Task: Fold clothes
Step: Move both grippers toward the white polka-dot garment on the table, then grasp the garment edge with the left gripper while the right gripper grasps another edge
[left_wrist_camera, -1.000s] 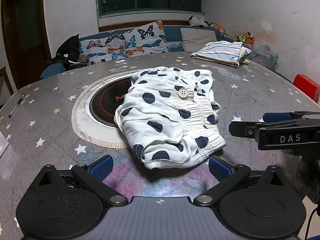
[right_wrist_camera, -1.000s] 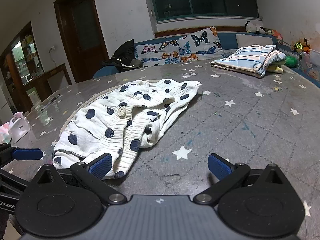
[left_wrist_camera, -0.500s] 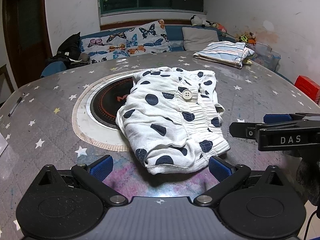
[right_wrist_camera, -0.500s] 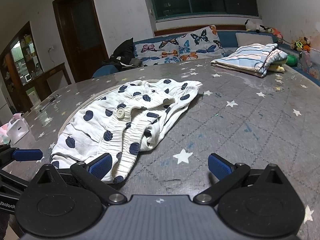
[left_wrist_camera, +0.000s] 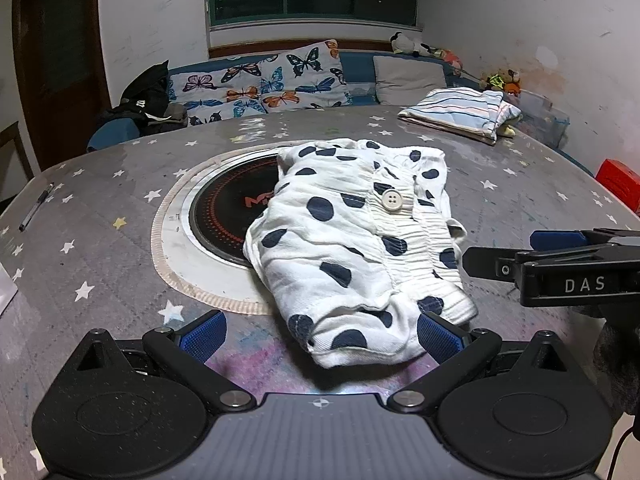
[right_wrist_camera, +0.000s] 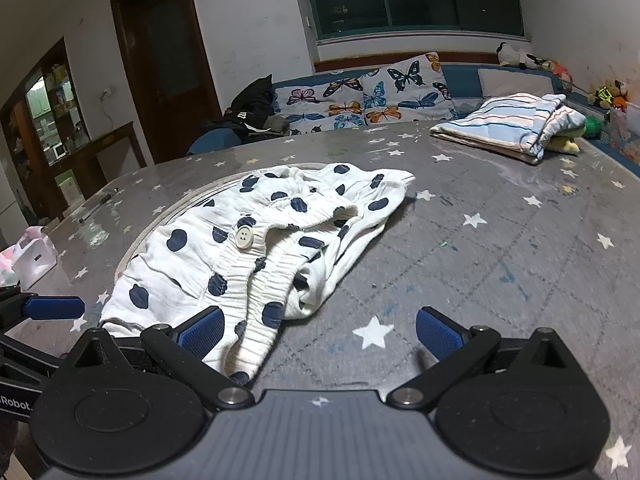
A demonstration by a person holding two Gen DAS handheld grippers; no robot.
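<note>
While both jaw pairs are held wide apart and empty, the near hem of the polka-dot garment [left_wrist_camera: 356,256] is seen between the left gripper [left_wrist_camera: 320,332] fingers; the right gripper [right_wrist_camera: 318,330] is shown beside its waistband, on the star-patterned table [right_wrist_camera: 500,248].

Black grippers, blue ribbed fingers [left_wrist_camera: 438,338]
</note>
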